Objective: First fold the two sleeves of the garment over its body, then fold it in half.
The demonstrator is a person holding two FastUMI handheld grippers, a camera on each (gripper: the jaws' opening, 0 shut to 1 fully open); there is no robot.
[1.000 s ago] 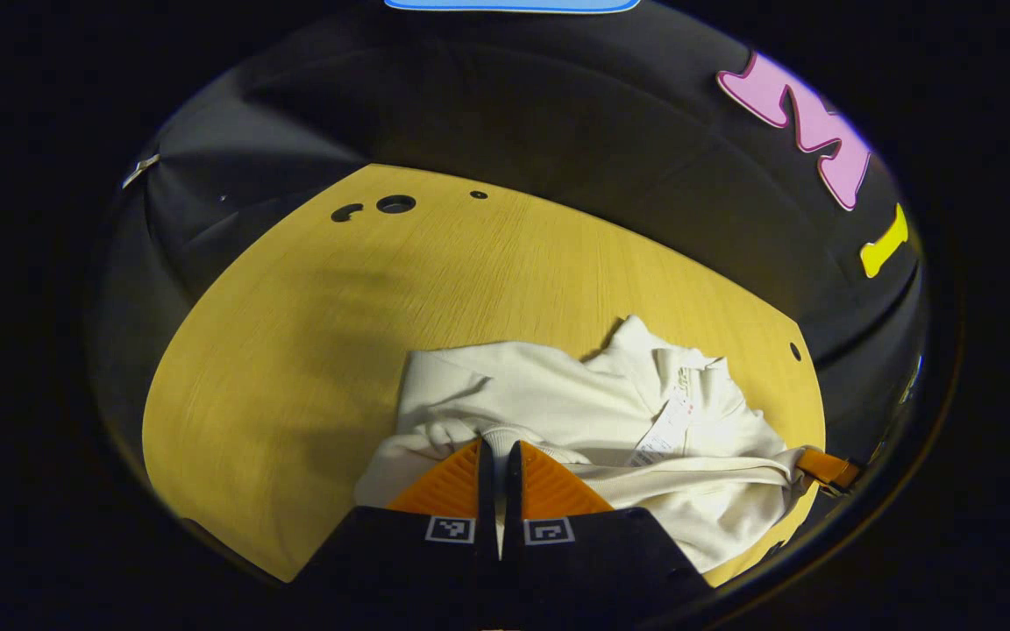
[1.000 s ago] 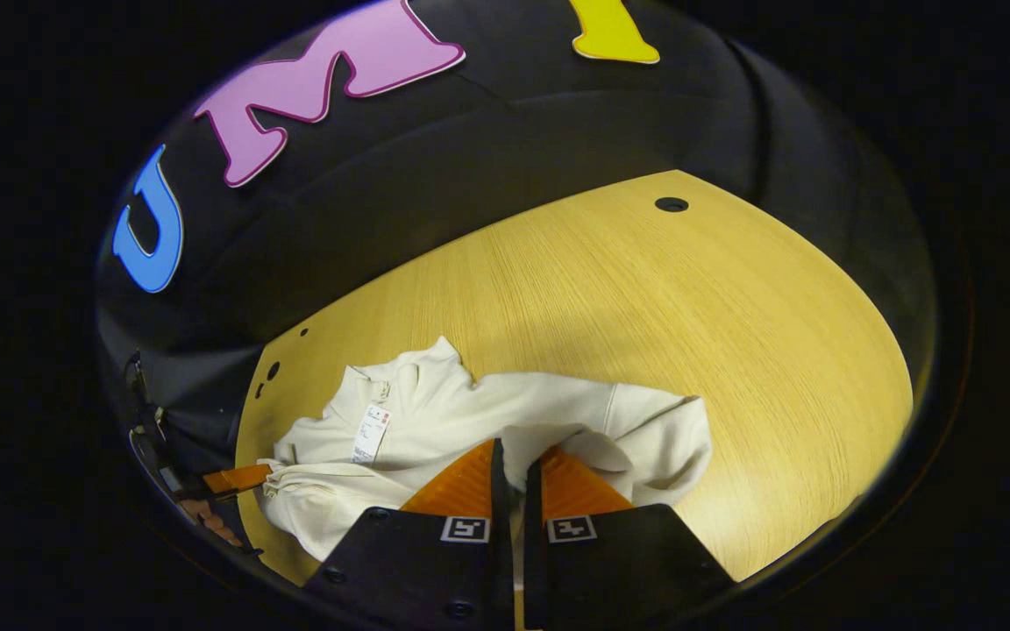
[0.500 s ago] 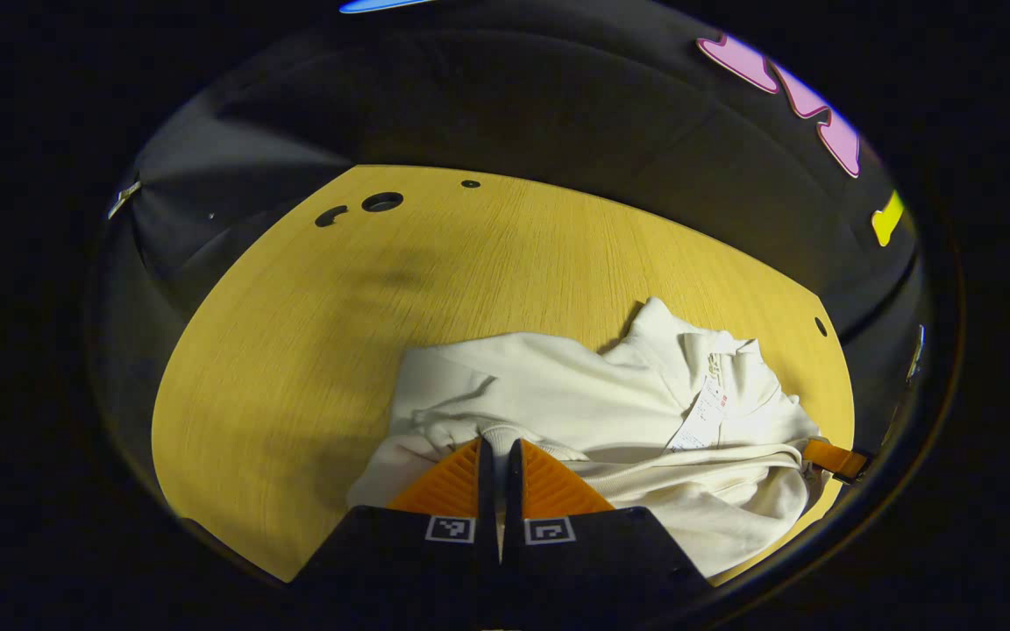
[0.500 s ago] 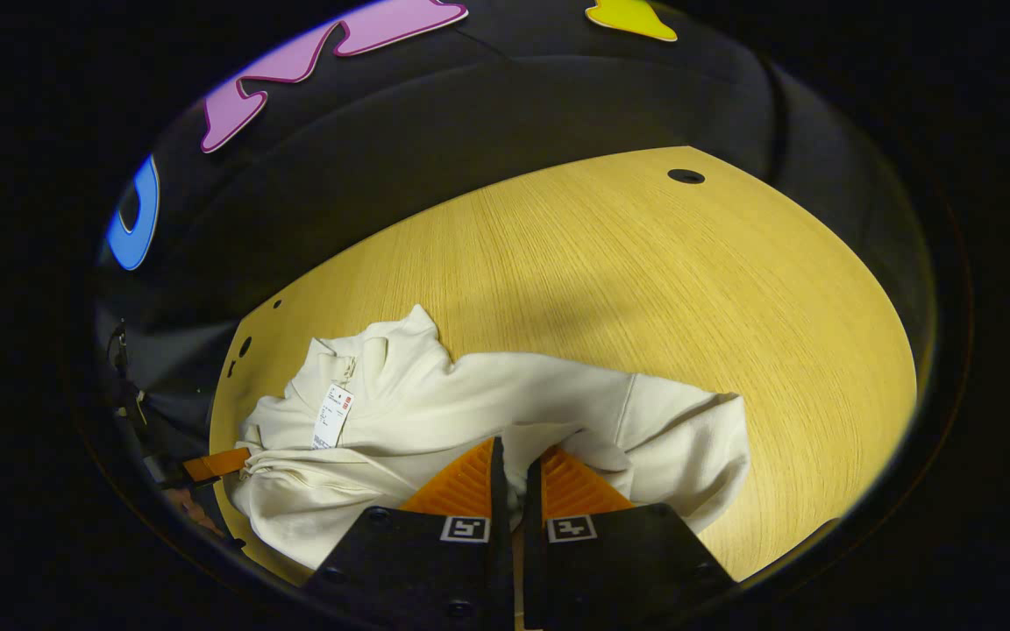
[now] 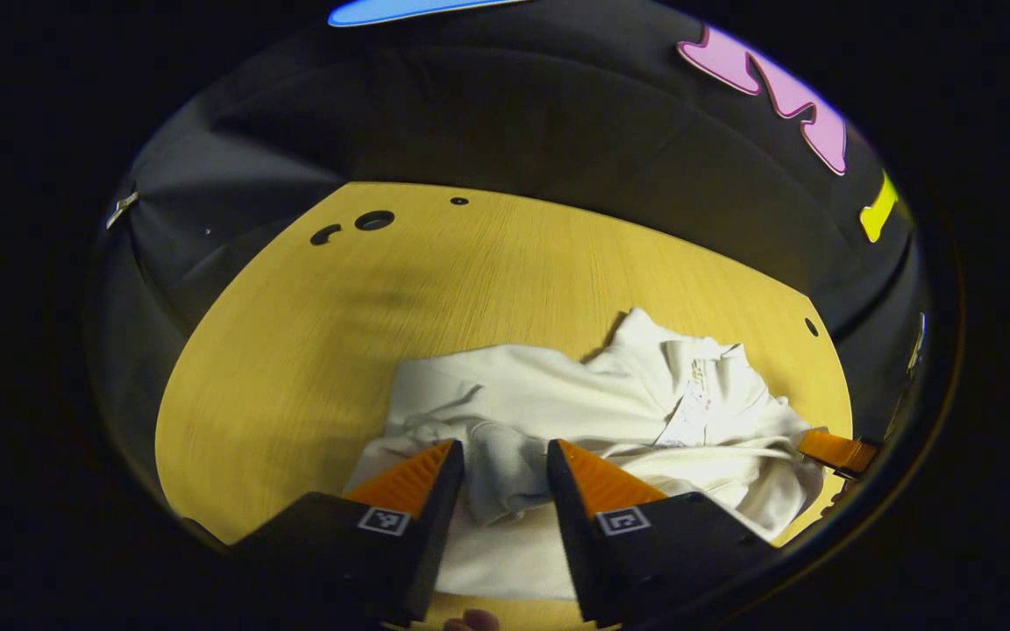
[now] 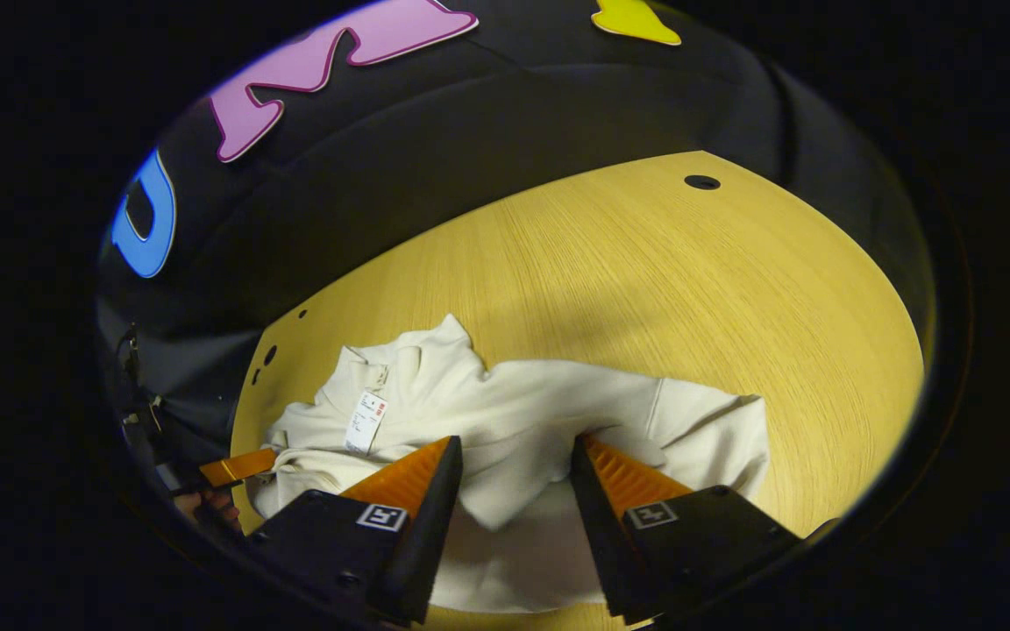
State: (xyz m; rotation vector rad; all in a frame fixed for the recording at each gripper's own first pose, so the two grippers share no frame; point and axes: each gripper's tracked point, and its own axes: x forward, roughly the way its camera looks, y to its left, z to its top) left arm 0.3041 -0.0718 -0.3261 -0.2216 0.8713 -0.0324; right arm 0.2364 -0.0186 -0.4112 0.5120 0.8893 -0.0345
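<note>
Left gripper view: my left tongs point(image 5: 505, 478) stand wide apart, holding nothing, over the near edge of the cream knitted fabric garment point(image 5: 593, 412). In the right gripper view my right tongs point(image 6: 514, 478) gape equally wide, empty. I judge both sleeves folded in and the half-fold laid, perhaps only tidying left. The garment lies bunched on the yellow wooden counter point(image 6: 689, 289), long axis crosswise, collar toward the far edge beside its white paper tag point(image 6: 365, 421).

Garment point(image 5: 558, 412) near edge hidden behind fingers point(image 5: 408, 478) (tag point(image 6: 366, 421) print illegible).
</note>
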